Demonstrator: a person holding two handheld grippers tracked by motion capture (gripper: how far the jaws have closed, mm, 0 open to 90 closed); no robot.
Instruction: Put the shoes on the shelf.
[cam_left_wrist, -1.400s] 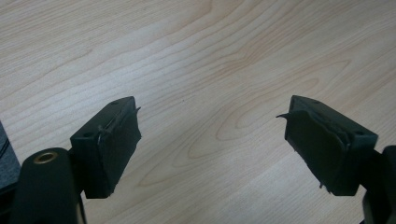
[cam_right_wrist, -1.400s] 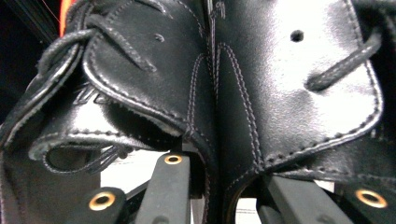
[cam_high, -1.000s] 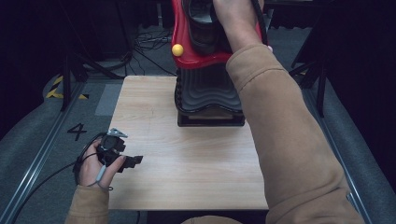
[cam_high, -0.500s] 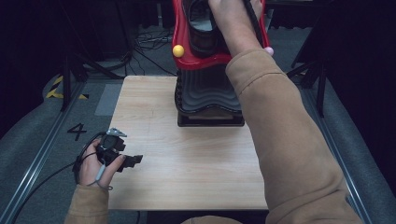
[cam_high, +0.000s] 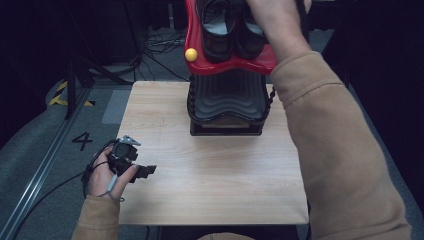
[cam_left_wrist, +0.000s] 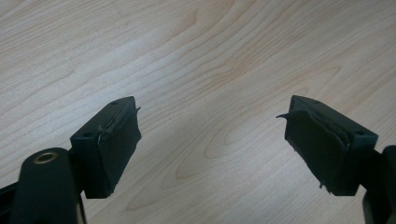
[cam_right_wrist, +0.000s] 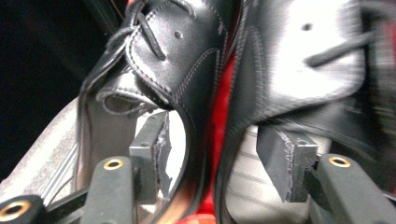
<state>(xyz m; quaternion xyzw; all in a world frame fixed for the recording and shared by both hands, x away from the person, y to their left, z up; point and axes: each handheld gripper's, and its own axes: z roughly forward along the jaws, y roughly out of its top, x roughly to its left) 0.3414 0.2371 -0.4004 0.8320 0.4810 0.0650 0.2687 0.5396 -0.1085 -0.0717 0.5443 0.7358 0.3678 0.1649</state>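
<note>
Two black leather lace-up shoes sit side by side on the top tier of a red plastic shoe rack, which stands on a black ribbed base at the far edge of the pale wooden surface. A small yellow ball marks the rack's left corner.

A tan sleeve reaches up from the near right, and its hand carries the right tongs to the shoes. In the right gripper view the jaws stand wide apart and grip nothing. One jaw sits inside the opening of the left shoe. The other sits in the mouth of the right shoe, which is blurred. The two inner collar walls and a red strip of rack lie between the jaws.

The shoes look moderately heavy, with stiff soles and smooth, polished uppers that could slip. The collar leather looks firmer and stitched, so the heel collar seems the best place to pinch. Closing here would probably catch both inner collars together.

The left tongs rest near the front left edge of the surface, well apart from the rack. In the left gripper view their jaws are spread wide over bare wood.
</note>
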